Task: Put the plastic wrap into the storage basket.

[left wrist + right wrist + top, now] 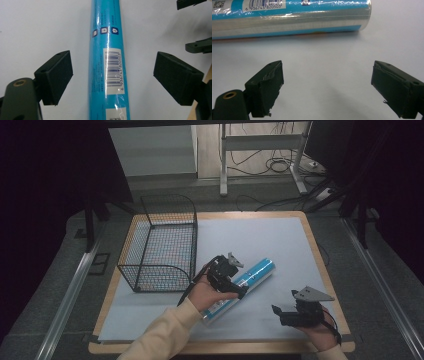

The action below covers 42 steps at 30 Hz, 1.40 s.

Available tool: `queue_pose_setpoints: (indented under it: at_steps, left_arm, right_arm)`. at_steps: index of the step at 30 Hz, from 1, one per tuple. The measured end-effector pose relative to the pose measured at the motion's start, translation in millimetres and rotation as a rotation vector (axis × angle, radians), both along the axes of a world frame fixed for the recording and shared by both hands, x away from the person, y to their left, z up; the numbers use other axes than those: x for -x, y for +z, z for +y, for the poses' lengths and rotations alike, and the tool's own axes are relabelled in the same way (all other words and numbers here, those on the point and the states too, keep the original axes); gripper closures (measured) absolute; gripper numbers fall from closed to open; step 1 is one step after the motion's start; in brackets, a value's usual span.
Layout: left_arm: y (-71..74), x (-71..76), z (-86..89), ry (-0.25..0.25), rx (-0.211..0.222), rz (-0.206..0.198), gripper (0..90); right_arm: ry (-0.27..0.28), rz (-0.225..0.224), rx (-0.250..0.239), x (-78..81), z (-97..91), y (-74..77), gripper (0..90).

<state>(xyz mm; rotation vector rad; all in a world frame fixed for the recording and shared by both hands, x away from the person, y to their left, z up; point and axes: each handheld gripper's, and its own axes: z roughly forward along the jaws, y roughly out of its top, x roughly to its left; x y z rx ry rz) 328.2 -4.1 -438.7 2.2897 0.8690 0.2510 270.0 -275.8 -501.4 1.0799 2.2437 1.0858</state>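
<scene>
On the pale sheet [260,240] that covers the wooden table [320,265], a blue tube [250,276] wrapped in shiny film lies on its side, slanting from the near middle toward the far right, well apart from the black wire basket [162,245] that stands at the far left of the sheet. The left gripper [231,281] hovers right over the middle of the tube, held by a hand in a cream sleeve [160,337] that comes in from the near edge. In the left gripper view the tube [108,60] runs lengthwise up the middle, its white barcode label facing up, and the two black pads [56,76] stand spread wide on either side of it, with bare sheet showing between each pad and the tube, so nothing is pinched. The right gripper [285,315] rests low near the front right corner of the sheet, just beside the tube's near half but apart from it, with its grey three-cornered plate on top. In the right gripper view its jaws are also parted wide over bare sheet, and the tube [289,17] lies crosswise beyond the fingertips, its flat end toward the right and the barcode at the upper left.
</scene>
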Motion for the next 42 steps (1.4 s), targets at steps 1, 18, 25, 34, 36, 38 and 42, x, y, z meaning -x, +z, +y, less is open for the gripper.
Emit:
queue_pose_setpoints:
  at_steps: [1,18,25,34,36,38,42]
  left_arm:
    - [-0.1,-1.3,-0.8,0.000,-0.003,0.002,15.8]
    - [-18.2,-22.4,-16.3,0.002,-0.076,0.060,15.8]
    - [-30.0,-27.9,-25.2,0.000,-0.101,0.092,15.7]
    - [-40.6,-33.8,-31.5,-0.020,-0.140,0.123,16.4]
    - [-42.1,-34.5,-32.6,-0.026,-0.148,0.134,16.5]
    - [-44.0,-35.0,-34.0,-0.027,-0.151,0.143,16.6]
    - [-48.0,-36.6,-36.2,-0.031,-0.157,0.162,17.0]
  right_arm:
    - [0.000,0.000,0.000,0.0,0.0,0.0,11.0]
    - [0.002,0.004,0.002,-0.3,0.6,-0.7,11.0]
    - [0.003,0.005,0.003,-0.4,0.6,-1.0,11.0]
    - [0.005,0.008,0.004,-0.5,0.4,-1.4,11.0]
    - [0.005,0.008,0.004,-0.6,0.5,-1.5,11.0]
    - [0.004,0.009,0.005,-0.7,0.5,-1.6,11.0]
    - [0.004,0.011,0.004,-0.6,0.5,-1.7,11.0]
